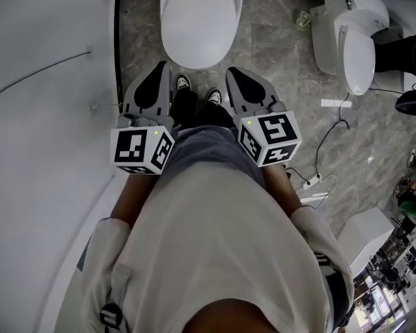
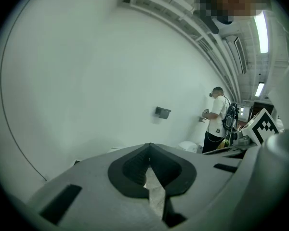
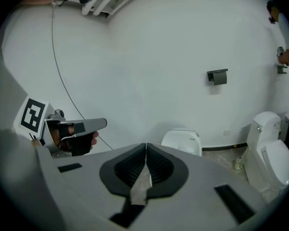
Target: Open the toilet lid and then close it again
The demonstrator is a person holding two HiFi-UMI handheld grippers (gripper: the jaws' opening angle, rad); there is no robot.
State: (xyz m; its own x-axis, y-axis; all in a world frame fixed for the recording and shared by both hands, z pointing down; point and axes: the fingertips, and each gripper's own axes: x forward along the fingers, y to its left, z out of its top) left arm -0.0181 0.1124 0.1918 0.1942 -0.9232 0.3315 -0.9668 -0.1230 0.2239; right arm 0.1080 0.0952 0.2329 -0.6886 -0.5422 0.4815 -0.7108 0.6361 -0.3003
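Two grippers side by side, both empty. Left gripper [image 1: 164,66]: jaws closed tip to tip, nothing between. Right gripper [image 1: 231,72]: same, jaws pressed together, nothing held. Both short of the toilet lid [image 1: 197,23], no contact.

Lid down, flat on the white toilet [image 3: 181,141], straight ahead at the far end of the grey marble floor [image 1: 277,54], backed against the far wall [image 3: 149,57].

In between: the person's two shoes [image 1: 184,83], toes just near of the bowl's front edge, set between the two grippers.

Off to the right: second toilet [image 1: 353,44], well apart from the first. Small pale object [image 1: 303,19] on the floor between the two toilets, too small to identify. Near right: power strip [image 1: 312,181] with loose cables trailing across the floor.

Left side: left wall [image 1: 48,151] close alongside the left gripper, thin cable [image 1: 41,71] running across it, black skirting strip [image 1: 116,40] at its foot.

On the far wall: dark paper holder [image 3: 217,76], up and right of the toilet. Far right: another person [image 2: 216,119] standing at the wall.
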